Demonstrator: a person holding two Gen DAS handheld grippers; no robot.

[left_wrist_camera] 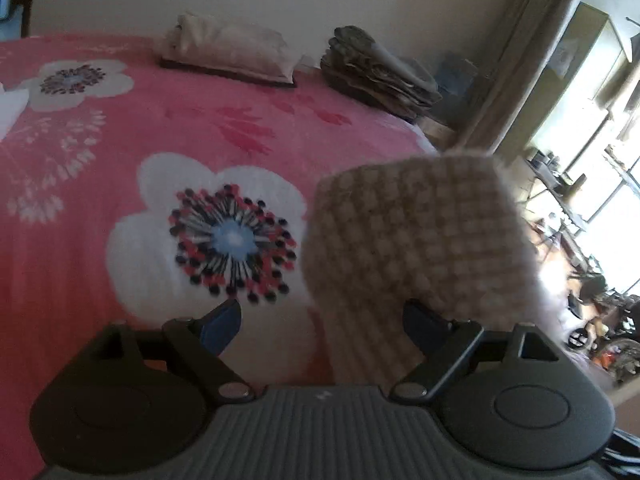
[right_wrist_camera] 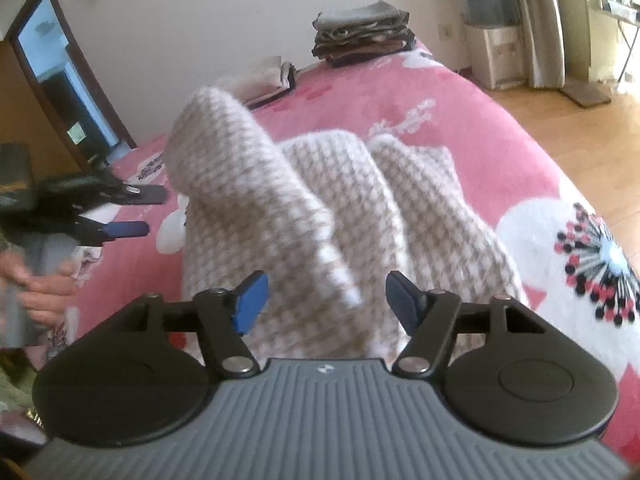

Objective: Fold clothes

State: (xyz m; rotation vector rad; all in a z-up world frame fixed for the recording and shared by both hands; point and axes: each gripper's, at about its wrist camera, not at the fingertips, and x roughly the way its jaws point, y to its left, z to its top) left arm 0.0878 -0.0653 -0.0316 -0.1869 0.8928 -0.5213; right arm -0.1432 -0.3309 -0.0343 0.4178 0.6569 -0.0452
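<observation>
Sweater (right_wrist_camera: 304, 208) btwn right tool (right_wrist_camera: 326, 302) tips, unpinched

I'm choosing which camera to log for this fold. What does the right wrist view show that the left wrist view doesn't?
Only the right wrist view: the left gripper open beside the knit, a hand, a doorway.
Only the left wrist view: a cluttered, sunlit room.
Both: the checked knit garment, pink floral bedspread, folded stack, and wide-open jaws.
</observation>
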